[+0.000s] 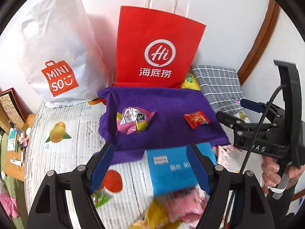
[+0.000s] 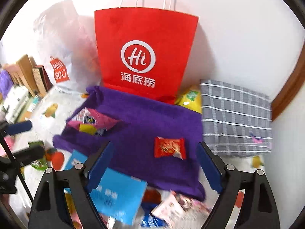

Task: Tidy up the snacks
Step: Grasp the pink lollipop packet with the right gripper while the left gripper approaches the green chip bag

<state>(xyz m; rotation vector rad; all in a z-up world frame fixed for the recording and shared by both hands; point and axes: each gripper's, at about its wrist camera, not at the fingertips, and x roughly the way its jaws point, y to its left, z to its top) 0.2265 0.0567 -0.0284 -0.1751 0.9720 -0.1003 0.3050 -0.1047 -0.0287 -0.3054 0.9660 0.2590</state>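
A purple cloth bag [image 1: 164, 118] [image 2: 144, 133] lies flat on the bed. On it sit a pink snack packet [image 1: 134, 120] [image 2: 93, 123] at the left and a small red snack packet [image 1: 196, 118] [image 2: 169, 147] at the right. A blue box [image 1: 171, 171] [image 2: 116, 192] lies at the bag's near edge among pink and yellow packets [image 1: 183, 208]. My left gripper [image 1: 152, 169] is open above the blue box, holding nothing. My right gripper [image 2: 152, 169] is open just short of the red packet, holding nothing; it also shows in the left wrist view [image 1: 253, 118].
A red paper bag [image 1: 158, 47] [image 2: 144, 53] and a white Miniso bag [image 1: 57, 57] [image 2: 61, 57] stand against the wall. A grey checked cloth [image 1: 219, 84] [image 2: 236, 118] and a yellow packet [image 2: 190, 97] lie at right. A cluttered side table [image 1: 15, 133] stands left of the bed.
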